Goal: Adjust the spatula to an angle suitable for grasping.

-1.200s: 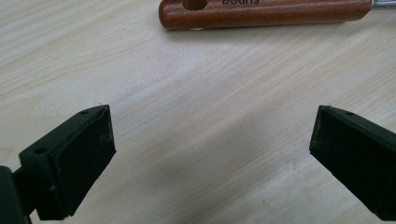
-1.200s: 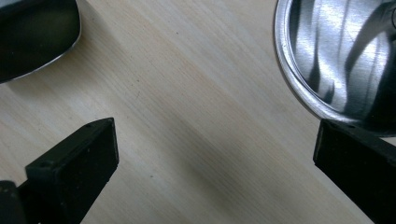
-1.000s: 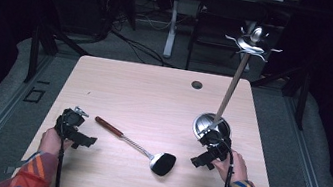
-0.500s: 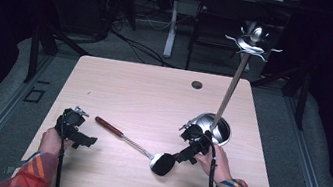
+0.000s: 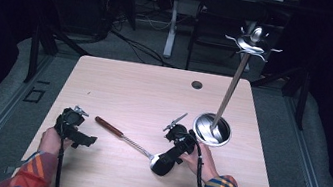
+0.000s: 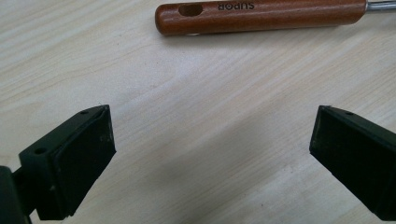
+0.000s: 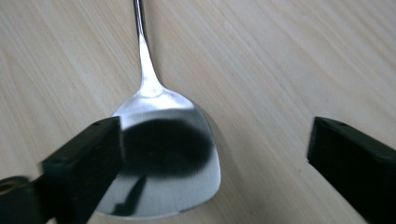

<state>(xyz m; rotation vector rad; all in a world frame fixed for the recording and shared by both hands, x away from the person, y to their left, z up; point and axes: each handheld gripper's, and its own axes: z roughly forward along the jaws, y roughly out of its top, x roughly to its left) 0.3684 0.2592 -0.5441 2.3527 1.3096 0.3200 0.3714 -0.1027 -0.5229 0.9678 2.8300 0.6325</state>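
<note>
Your right gripper (image 5: pixel 162 163) hovers over the spatula (image 7: pixel 161 154) blade, jaws spread, just closing a little.
Its handle (image 6: pixel 261 16) runs away toward your open, empty left gripper (image 5: pixel 89 139).

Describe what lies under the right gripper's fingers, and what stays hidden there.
Under the right gripper lies the spatula's shiny metal blade on the wooden table. One of its fingers covers the blade's near left corner, so that part stays hidden.

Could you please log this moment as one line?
right hand-held gripper: open, closing over spatula blade | left hand-held gripper: open near wooden handle
</note>
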